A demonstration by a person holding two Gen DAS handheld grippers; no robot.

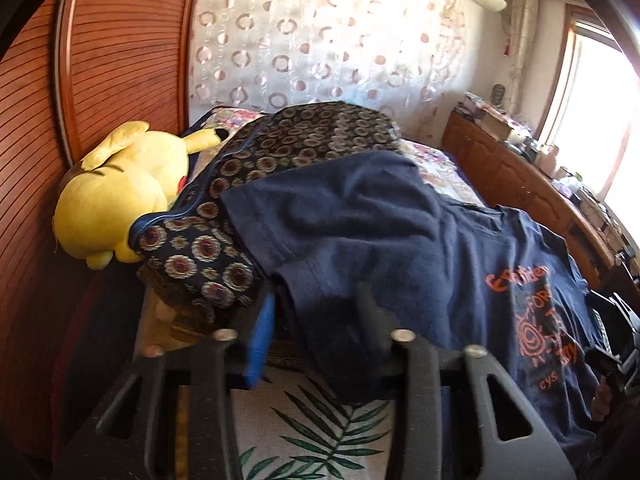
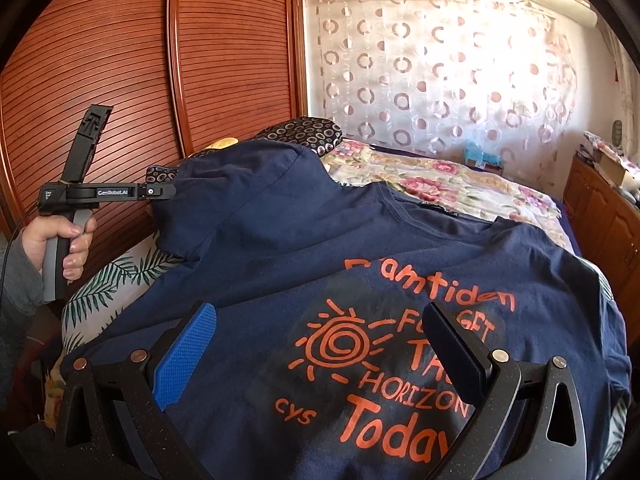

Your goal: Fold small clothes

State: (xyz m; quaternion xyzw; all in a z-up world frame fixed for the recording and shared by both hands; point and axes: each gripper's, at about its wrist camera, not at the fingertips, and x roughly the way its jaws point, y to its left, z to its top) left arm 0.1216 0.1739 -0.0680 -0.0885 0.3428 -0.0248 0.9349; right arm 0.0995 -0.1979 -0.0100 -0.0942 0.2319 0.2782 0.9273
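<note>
A navy T-shirt (image 2: 304, 256) with orange print lies front-up on the bed. My left gripper (image 1: 316, 320) is shut on its left sleeve side (image 1: 344, 216) and holds that part lifted above the bed. It also shows in the right wrist view (image 2: 160, 192), with the cloth draped from it. My right gripper (image 2: 324, 344) is open and empty, its blue pad (image 2: 184, 356) and black pad (image 2: 452, 356) spread just above the shirt's orange sun print.
A yellow plush toy (image 1: 112, 196) and a dark patterned cushion (image 1: 248, 184) lie at the bed's left by the wooden wardrobe (image 2: 120, 60). A floral quilt (image 2: 420, 176) covers the far bed. A wooden cabinet (image 1: 516, 176) stands at the right.
</note>
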